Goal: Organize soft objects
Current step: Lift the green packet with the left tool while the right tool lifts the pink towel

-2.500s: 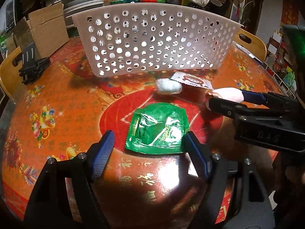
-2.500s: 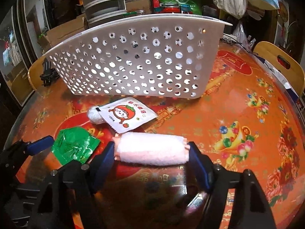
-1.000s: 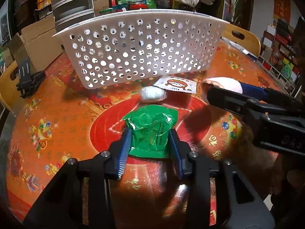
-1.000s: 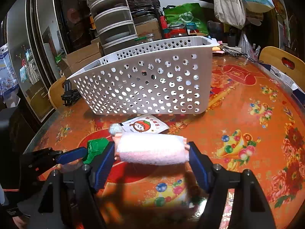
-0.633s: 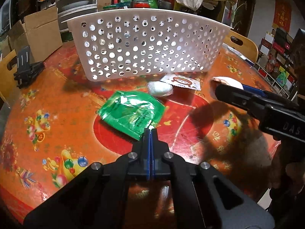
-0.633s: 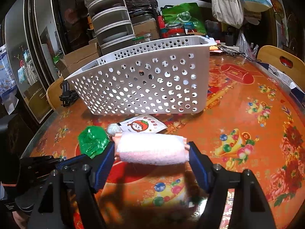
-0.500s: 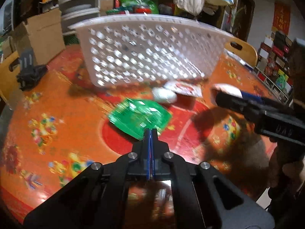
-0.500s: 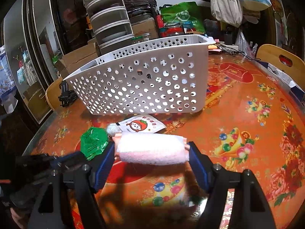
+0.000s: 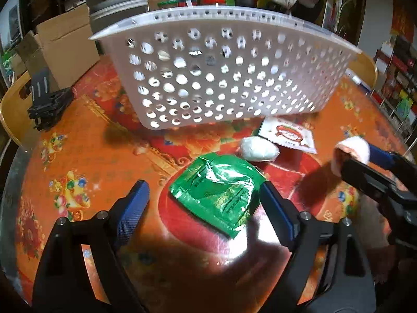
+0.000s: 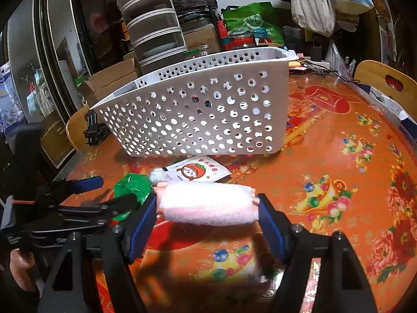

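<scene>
The left gripper (image 9: 203,206) hovers low with fingers spread wide around the green foil packet (image 9: 217,191), which lies flat on the surface (image 9: 86,154) in front of the white perforated basket (image 9: 224,73); the right pad sits just beside the packet's edge, the left pad well apart. The right gripper (image 10: 208,210) is clamped end to end on a pink rolled towel (image 10: 208,203), held above the surface. A white wad (image 9: 259,149) and a cartoon snack sachet (image 9: 288,135) lie between packet and basket. Likely step: grasp the packet. To do it well, centre it between the pads, go low, and close slowly, since slick foil may slide or buckle.
</scene>
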A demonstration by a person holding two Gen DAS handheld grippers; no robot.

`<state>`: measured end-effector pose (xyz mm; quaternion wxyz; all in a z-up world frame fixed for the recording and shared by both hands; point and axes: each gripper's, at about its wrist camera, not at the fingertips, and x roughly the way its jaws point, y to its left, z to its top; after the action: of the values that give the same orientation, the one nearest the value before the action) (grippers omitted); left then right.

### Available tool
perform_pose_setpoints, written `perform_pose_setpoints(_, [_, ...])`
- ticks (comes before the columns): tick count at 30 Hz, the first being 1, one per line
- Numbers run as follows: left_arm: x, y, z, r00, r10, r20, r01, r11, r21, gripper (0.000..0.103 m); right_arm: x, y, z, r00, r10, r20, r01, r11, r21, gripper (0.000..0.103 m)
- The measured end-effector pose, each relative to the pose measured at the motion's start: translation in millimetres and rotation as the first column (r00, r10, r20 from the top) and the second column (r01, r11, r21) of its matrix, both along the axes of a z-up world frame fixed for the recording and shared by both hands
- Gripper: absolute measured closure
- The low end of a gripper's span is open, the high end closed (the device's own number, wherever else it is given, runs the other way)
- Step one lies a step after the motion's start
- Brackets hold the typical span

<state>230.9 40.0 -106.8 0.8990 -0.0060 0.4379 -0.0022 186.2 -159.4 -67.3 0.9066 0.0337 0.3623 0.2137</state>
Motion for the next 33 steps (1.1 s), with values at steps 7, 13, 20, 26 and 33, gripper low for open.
perform_pose_setpoints(7, [15.1,-19.7,-7.2,1.0,-0.019,-0.018,0.02,1.0,0.023,0.017,1.0,-1.2,-0.1,1.0,0.008,0.0,-0.008,1.0,0.01,0.029])
perform_pose_setpoints(13, [7.1,-29.7,-3.3,0.999,-0.038,0.004,0.038,0.999,0.025,0.045,0.4,0.4,-0.1,1.0,0.01,0.0,-0.01,1.0,0.009,0.029])
perform_pose_setpoints(20, [-14.3,-27.6,-1.6,0.997,-0.072,0.039,0.073,0.997,-0.008,0.068,-1.5,0.7,0.2,1.0,0.001,0.003,-0.001,1.0,0.005,0.029])
perform_pose_setpoints(26, [-39.0,-9.7,14.7,0.988,-0.083,0.128,0.094,0.992,-0.08,0.069,-8.5,0.2,0.7,1.0,-0.004,-0.002,0.004,1.0,-0.01,0.029])
perform_pose_setpoints(33, [-58.5,-6.0,43.3,0.978,-0.088,0.187,0.109,0.989,-0.102,0.069,-26.7,5.1,9.8,1.0,0.015,0.015,-0.015,0.999,-0.03,0.029])
